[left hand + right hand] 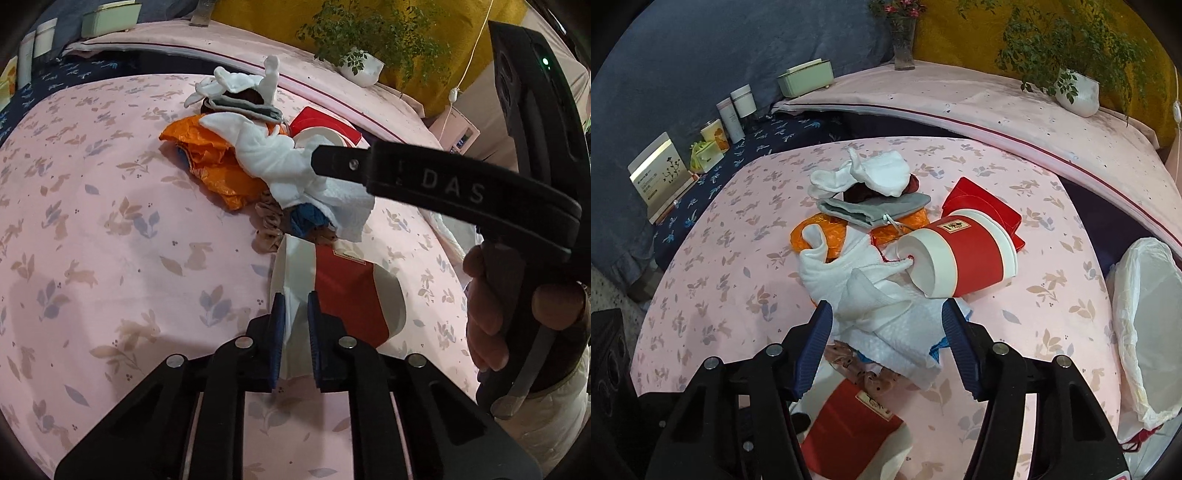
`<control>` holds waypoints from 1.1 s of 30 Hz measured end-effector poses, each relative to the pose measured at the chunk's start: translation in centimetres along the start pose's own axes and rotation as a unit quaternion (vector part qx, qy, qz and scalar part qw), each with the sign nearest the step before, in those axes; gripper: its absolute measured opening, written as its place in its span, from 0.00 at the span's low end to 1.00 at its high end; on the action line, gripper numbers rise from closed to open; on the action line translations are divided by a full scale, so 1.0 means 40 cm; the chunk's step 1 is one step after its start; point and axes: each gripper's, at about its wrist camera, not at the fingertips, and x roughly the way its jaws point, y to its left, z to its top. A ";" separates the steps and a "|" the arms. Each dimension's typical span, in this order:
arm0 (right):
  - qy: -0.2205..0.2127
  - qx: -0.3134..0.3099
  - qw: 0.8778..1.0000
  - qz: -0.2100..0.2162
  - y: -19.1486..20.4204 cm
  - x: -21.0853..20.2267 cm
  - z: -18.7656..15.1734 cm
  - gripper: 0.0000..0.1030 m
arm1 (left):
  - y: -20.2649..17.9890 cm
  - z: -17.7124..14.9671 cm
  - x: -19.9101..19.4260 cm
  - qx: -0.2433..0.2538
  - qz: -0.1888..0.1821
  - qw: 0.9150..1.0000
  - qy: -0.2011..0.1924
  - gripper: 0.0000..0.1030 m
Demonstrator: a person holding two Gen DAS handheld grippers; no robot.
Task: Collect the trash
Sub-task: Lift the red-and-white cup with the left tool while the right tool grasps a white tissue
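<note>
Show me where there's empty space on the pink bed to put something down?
The pink sheet is bare left of the trash pile, toward the boxes. Another free strip lies between the red cup and the white bag. The middle is crowded with tissues and wrappers.

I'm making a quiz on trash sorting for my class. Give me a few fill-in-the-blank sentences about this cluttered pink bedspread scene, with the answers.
1. The left gripper is shut on the white wall of a flattened red-and-white paper ____.
2. The right gripper stands ____ around the crumpled white paper towel.
3. The crinkled plastic bag under the white cloths is ____ in colour.
4. The white-lined trash bin stands beside the ____ rabbit-print bedspread.

Missing words: cup; open; orange; pink
</note>
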 end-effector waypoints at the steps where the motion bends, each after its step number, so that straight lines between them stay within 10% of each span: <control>1: -0.001 0.000 1.000 -0.001 0.000 -0.002 0.000 0.57 | 0.000 -0.002 0.007 -0.004 0.001 1.000 0.008 0.33; 6: 0.001 0.006 1.000 0.000 -0.017 -0.017 -0.012 0.57 | -0.008 -0.009 0.024 -0.024 -0.019 0.999 0.024 0.40; 13: 0.000 0.014 1.000 0.001 -0.040 -0.033 -0.028 0.56 | -0.027 0.008 -0.010 -0.045 -0.029 0.999 0.000 0.11; 22: 0.001 0.004 1.000 0.021 -0.005 -0.008 -0.014 0.54 | 0.049 0.024 -0.170 -0.092 0.146 0.982 -0.075 0.02; 33: 0.011 0.022 0.997 0.066 -0.007 0.024 0.003 0.05 | 0.059 0.083 -0.192 -0.115 0.169 0.971 -0.124 0.02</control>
